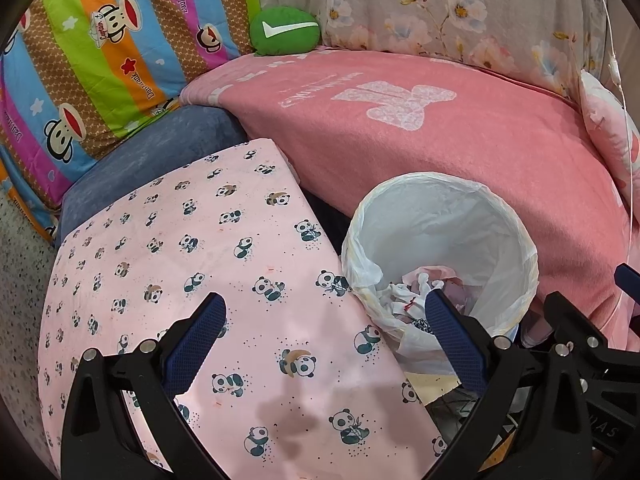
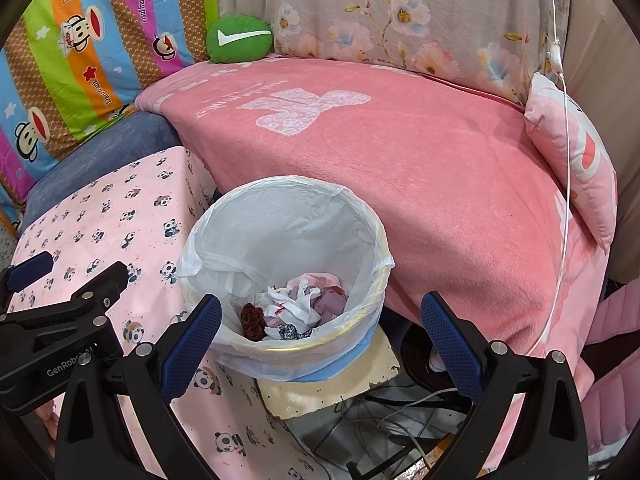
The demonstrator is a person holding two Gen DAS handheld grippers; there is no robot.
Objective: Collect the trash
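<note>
We see a bed (image 2: 460,184) spread with a pink fleece blanket (image 2: 400,168) that covers its top to the near edge. On the blanket at the far left corner lies a green cushion (image 2: 239,38) with a white tick, against the floral fabric (image 2: 400,20) behind. At the right edge a pink pillow (image 2: 576,160) leans. Beside the bed's left edge stands a surface under a pink panda-print cloth (image 1: 208,280), bare on top. A lined waste bin (image 2: 280,232) stands between them, on a pale block (image 2: 332,384).
</note>
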